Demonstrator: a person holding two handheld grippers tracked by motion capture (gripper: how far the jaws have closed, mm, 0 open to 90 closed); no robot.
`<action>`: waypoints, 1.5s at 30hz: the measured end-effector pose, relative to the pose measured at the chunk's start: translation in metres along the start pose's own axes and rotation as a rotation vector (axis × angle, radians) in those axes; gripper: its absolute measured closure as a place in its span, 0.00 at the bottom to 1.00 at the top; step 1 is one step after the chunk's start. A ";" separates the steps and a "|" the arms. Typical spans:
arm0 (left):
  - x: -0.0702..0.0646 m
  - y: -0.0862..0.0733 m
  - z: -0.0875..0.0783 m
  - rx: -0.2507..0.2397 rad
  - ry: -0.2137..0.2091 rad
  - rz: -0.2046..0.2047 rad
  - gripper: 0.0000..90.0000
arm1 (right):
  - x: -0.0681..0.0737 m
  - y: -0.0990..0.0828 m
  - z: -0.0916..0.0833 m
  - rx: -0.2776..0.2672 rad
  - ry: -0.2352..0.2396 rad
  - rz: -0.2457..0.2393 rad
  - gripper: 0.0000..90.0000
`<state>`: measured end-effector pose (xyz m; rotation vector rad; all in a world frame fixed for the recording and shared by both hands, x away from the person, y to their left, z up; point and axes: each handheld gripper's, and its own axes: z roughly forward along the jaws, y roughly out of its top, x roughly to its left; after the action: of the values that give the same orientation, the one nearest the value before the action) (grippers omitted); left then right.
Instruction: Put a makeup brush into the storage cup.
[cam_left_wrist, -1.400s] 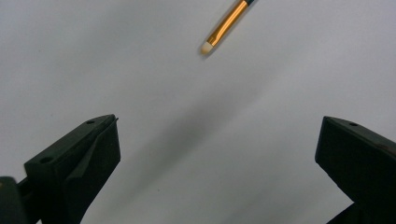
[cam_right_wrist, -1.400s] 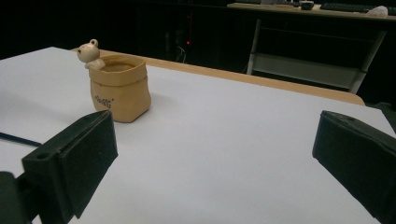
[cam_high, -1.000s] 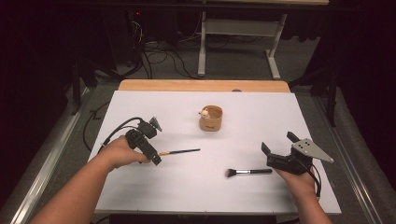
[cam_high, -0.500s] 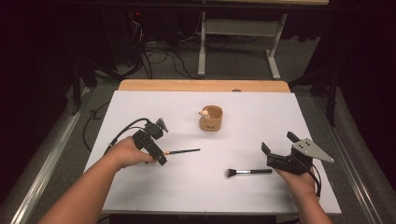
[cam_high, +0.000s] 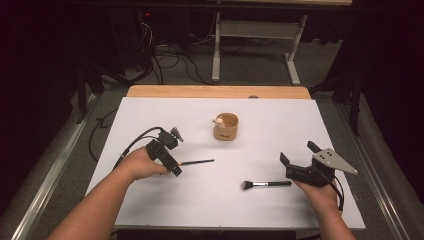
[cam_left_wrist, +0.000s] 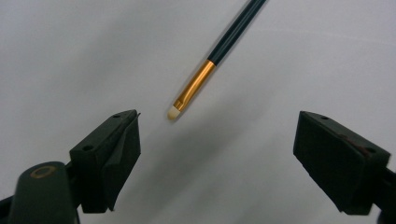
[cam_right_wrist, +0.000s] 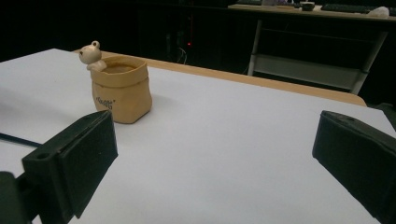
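Black jaws of the left gripper (cam_left_wrist: 217, 154) stand wide apart over the white table (cam_high: 150, 115), the thin brush (cam_left_wrist: 219, 51) lying flat beyond them, pale tip nearest, while the right gripper (cam_right_wrist: 215, 163) gapes toward the tan cup (cam_right_wrist: 120, 88).
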<state>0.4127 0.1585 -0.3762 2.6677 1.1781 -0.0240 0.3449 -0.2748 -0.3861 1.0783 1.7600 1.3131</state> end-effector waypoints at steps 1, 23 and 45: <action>0.000 0.000 0.001 0.000 0.000 0.001 0.17 | 0.000 0.000 0.000 0.000 0.000 0.001 0.02; 0.002 0.012 0.005 0.026 0.017 0.032 0.32 | 0.000 0.000 0.000 -0.001 0.002 0.003 0.02; -0.002 0.020 0.010 0.041 0.019 0.087 0.50 | -0.001 0.000 0.000 -0.001 0.003 0.001 0.02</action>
<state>0.4265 0.1417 -0.3820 2.7584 1.0766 -0.0089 0.3448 -0.2755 -0.3865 1.0771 1.7607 1.3172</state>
